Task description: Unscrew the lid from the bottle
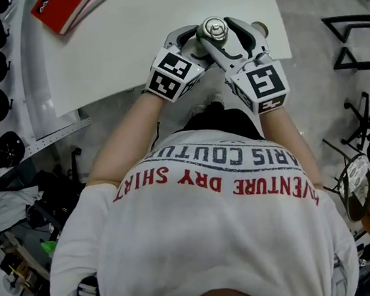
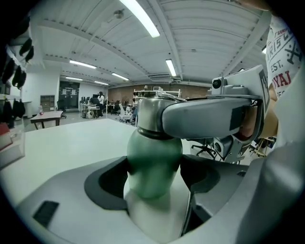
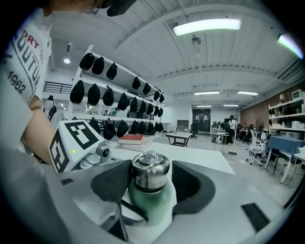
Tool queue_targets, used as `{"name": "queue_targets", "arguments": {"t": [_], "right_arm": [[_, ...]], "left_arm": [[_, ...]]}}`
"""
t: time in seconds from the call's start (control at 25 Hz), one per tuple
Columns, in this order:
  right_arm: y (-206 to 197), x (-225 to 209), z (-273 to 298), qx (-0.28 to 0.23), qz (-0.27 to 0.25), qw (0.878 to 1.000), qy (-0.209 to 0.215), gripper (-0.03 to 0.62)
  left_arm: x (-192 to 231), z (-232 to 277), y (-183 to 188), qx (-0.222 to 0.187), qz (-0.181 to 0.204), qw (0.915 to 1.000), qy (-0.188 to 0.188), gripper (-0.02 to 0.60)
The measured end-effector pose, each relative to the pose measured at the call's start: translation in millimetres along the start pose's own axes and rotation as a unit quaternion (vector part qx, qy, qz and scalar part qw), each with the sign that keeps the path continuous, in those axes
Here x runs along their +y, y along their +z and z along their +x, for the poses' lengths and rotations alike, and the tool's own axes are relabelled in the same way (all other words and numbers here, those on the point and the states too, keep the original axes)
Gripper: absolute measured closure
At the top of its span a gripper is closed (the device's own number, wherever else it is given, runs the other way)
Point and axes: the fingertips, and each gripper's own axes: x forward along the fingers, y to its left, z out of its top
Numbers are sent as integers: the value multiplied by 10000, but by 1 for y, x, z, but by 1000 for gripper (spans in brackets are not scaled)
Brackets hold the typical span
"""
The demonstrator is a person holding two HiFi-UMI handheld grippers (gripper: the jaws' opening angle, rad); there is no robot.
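Tabletop (image 1: 160, 35): left jaws on bottle (image 2: 152, 167), right around lid (image 3: 150, 173).

The green bottle (image 3: 151, 202) wears a shiny silver lid (image 3: 150, 171).

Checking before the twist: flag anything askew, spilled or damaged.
Nothing stands out. The bottle is upright with its lid on. The left claw grips its body, and the right claw sits around the lid.
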Motion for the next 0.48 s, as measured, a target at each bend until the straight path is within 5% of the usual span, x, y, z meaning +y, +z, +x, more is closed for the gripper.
{"name": "queue_targets", "arguments": {"t": [0.48], "right_arm": [[0,1,-3,-35,-190,9995,247,350]], "left_arm": [[-3,2,1,83,123,9997,-202,218]]}}
